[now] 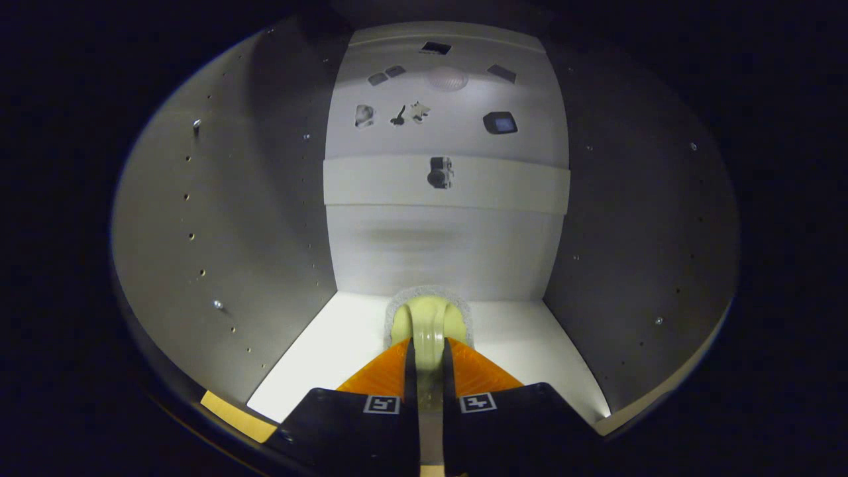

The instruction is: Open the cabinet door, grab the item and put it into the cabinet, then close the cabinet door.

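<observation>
Gripper view: gripper (429,350) is inside the cabinet (218,218), fingers narrow and clamped from both sides on the handle of a pale yellow-green item (429,321) with a grey speckled pad under it, looks like a scrub brush, though I can't be sure. The item sits low over the white cabinet floor (331,358), just ahead of the fingertips and close to the back wall (444,252). Side walls show rows of shelf-pin holes (191,236); small dark stickers (440,172) dot the upper back panel.
</observation>
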Action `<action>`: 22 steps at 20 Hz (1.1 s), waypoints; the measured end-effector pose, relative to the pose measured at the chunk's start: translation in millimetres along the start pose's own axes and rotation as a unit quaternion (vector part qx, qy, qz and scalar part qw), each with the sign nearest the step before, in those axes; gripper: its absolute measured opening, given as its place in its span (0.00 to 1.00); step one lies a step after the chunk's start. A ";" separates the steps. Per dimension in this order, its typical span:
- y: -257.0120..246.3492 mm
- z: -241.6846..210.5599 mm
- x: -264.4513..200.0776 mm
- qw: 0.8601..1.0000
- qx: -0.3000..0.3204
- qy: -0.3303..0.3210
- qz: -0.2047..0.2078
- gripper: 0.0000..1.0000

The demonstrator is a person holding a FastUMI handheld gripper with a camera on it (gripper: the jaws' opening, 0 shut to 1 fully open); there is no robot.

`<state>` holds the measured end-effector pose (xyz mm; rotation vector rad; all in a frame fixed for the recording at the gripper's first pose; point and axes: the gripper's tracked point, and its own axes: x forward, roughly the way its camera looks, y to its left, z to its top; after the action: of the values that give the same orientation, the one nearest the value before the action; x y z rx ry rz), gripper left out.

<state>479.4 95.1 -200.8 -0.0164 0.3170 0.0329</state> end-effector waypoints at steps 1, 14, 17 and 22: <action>-1.2 -2.9 3.8 1.000 0.007 0.005 0.000 0.18; -8.7 -5.7 33.6 0.999 0.039 -0.008 0.004 0.31; -9.8 9.0 20.2 0.999 0.044 -0.028 0.006 0.44; -2.5 63.6 -26.2 0.992 0.028 -0.119 0.015 0.51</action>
<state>474.4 93.2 -132.2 0.0473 0.0785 0.0553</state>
